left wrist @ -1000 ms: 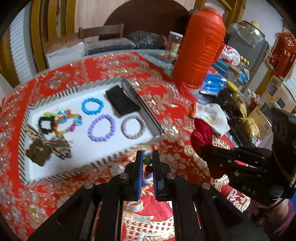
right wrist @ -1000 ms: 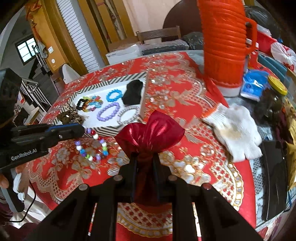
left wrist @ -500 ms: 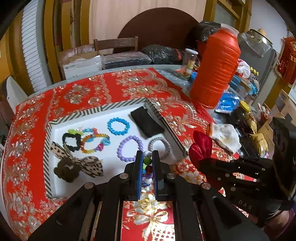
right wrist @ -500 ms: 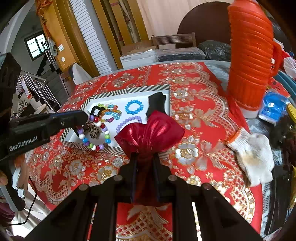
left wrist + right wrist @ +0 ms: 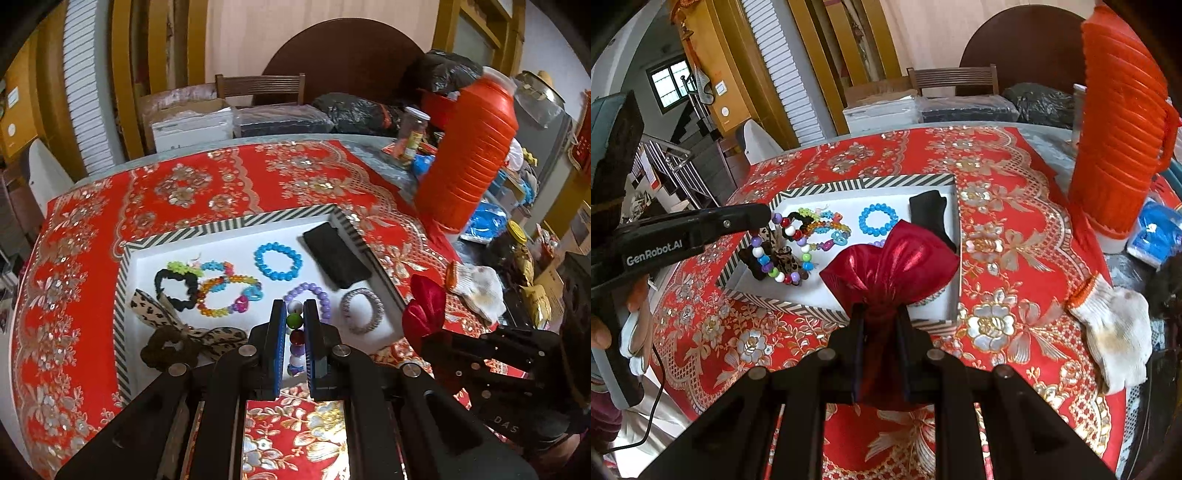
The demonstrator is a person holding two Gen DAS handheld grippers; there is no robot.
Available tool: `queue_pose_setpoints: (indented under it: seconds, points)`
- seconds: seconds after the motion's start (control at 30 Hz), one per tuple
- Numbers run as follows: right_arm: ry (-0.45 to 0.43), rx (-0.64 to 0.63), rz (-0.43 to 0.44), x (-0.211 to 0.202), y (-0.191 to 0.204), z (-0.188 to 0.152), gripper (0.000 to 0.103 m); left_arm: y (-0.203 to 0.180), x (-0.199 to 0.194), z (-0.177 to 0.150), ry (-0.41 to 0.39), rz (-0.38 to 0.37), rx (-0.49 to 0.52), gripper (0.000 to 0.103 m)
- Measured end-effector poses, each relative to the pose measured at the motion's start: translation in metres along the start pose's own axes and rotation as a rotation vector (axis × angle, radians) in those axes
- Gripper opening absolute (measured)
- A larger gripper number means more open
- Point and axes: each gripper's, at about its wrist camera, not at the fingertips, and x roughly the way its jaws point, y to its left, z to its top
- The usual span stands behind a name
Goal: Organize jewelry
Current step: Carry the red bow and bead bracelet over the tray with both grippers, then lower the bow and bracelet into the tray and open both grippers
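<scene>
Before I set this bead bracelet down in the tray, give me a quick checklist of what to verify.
1. Left gripper shut on the bead bracelet: ok.
2. Bracelet hangs above the tray, not the cloth: ok.
3. Bare white spot in the tray to drop it: ok, along the far side.
4. Right gripper shut on the red pouch: ok.
5. Pouch clear of the drop spot: cannot tell; it blocks part of the tray in the right wrist view.
</scene>
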Motion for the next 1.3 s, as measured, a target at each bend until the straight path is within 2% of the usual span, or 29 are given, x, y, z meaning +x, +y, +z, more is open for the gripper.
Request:
queue_pose_setpoints:
  seconds: [0.53, 0.83, 0.93, 1.1, 1.3]
  points:
    - [0.033, -0.034, 0.017, 0.027, 0.016, 0.022, 0.016, 0.043, 0.008, 0.026, -0.021, 0.062, -0.079, 0.021]
    - [0.056, -0.063, 0.023, 0.053, 0.028, 0.042, 0.016, 0.045, 0.032, 0.035, -0.003, 0.044, -0.115, 0.021]
    - [0.071, -0.055, 0.019, 0.065, 0.028, 0.047, 0.016, 0.048, 0.045, 0.031, 0.016, 0.027, -0.141, 0.021]
    - [0.118, -0.039, 0.013, 0.092, 0.026, 0.046, 0.016, 0.062, 0.072, 0.006, 0.100, 0.033, -0.183, 0.021]
    - [0.167, -0.041, 0.013, 0.115, 0.027, 0.038, 0.016, 0.080, 0.083, -0.021, 0.150, 0.044, -0.226, 0.021]
